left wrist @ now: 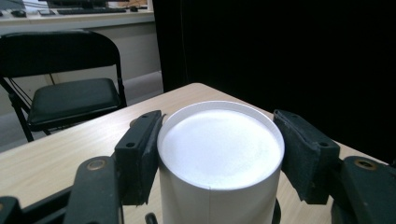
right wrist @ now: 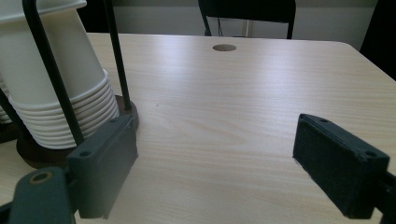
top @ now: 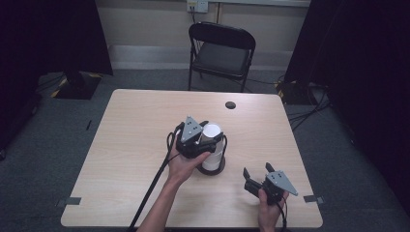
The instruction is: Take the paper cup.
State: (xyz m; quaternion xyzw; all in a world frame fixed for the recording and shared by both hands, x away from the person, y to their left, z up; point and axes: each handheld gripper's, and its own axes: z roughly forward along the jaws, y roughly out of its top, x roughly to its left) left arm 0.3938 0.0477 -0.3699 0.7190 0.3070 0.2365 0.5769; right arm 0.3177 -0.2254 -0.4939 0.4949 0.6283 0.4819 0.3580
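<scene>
**Left gripper at the cup stack, right gripper idle**

Dark curtains flank a grey carpeted floor [top: 43, 145] at the room's left. The pale wood-grain table [top: 130, 145] carries a stack of upturned white paper cups [top: 212, 145] in a dark round-based wire holder [right wrist: 32, 156], near the table's middle, toward the near edge. The left gripper [top: 205, 137] has its black jaws either side of the top cup, pads just beside its wall; whether they pinch it I cannot tell. A black folding chair [top: 221, 53] stands beyond the far edge, where a small round hole [top: 230, 105] sits. Near the near right corner, the right gripper [top: 256, 176] hangs spread wide, holding nothing.
</scene>
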